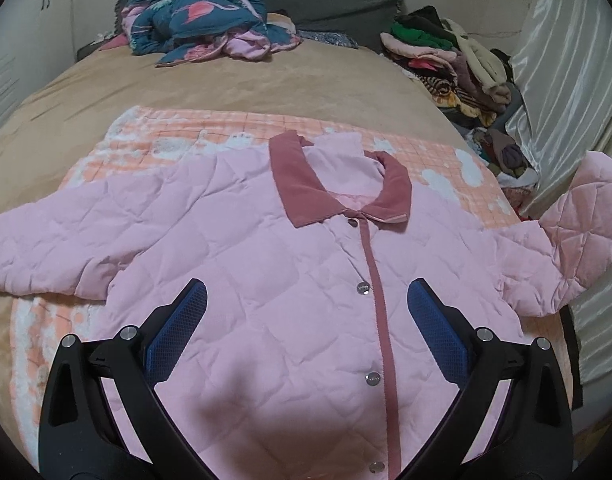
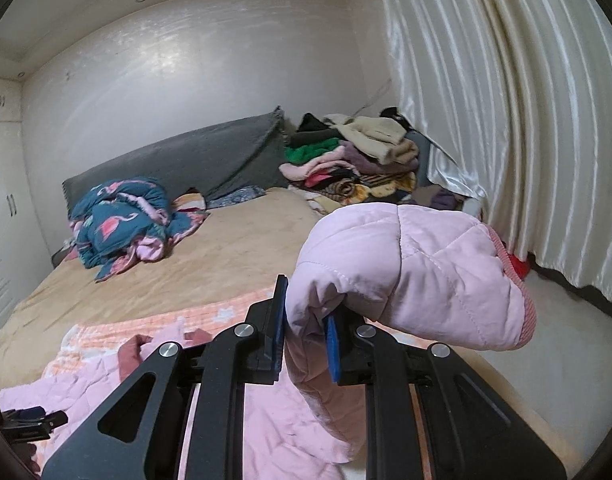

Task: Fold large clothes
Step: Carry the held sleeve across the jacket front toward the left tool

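Across the middle of the left wrist view, a pink quilted jacket point(image 1: 266, 260) is spread flat, front side up, on an orange checked blanket point(image 1: 210, 128) that lies on a tan bed point(image 1: 210, 80). Its dark pink collar point(image 1: 306, 184) is seen near the centre of the frame, and a dark pink strip with round snaps runs down from it to the bottom edge. One sleeve is stretched out to the left edge of the frame. The other sleeve point(image 1: 578, 232) is lifted off the bed at the right edge.

At the bottom of that view, the left gripper point(image 1: 306, 296) is held over the jacket with its blue pads wide apart, and nothing is caught between them.

Low in the right wrist view, the right gripper point(image 2: 306, 320) is clamped tight on the sleeve point(image 2: 418, 276) (the cuff end with its striped pink trim flops over to the right of the frame). The rest of the jacket is seen at the lower left.

A blue flamingo quilt point(image 2: 122, 224) is bunched at the left by a grey headboard point(image 2: 194, 156). A pile of clothes point(image 2: 354, 156) is stacked in the upper middle, beside a shiny white curtain point(image 2: 506, 120) on the right
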Demonstrator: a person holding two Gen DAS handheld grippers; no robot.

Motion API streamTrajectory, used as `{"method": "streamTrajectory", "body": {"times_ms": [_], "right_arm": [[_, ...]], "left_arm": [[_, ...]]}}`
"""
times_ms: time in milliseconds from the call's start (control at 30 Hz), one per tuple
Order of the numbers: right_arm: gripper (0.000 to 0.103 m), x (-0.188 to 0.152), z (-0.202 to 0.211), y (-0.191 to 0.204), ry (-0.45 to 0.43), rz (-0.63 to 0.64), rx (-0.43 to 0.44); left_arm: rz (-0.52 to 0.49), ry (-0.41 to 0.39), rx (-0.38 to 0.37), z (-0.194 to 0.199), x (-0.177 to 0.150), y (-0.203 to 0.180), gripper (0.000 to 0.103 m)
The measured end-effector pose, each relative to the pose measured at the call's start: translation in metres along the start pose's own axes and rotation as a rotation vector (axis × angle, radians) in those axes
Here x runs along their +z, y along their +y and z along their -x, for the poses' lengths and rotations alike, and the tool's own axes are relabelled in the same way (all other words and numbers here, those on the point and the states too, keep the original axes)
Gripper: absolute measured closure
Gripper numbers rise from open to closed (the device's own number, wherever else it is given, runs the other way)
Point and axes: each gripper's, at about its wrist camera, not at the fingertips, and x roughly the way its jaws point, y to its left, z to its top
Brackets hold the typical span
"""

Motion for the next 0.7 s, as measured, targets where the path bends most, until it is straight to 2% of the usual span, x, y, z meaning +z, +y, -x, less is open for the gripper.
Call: {"method": "streamTrajectory", "body": {"times_ms": [200, 433, 700], "right_arm": [[0.087, 0.007, 0.0, 0.038, 0.004, 0.009, 0.049], [0.087, 0.007, -0.014, 0.102, 0.018, 0.102, 0.094], [0.087, -0.016, -0.03, 0.153, 0.072, 0.169, 0.158]], "left_arm": [[0.003, -0.006, -0.02, 0.008, 0.0, 0.007, 0.009], [0.021, -0.014, -0.027, 0.013, 0.004, 0.018, 0.009], [0.067, -0.038, -0.003, 0.022, 0.012, 0.049, 0.009]]}}
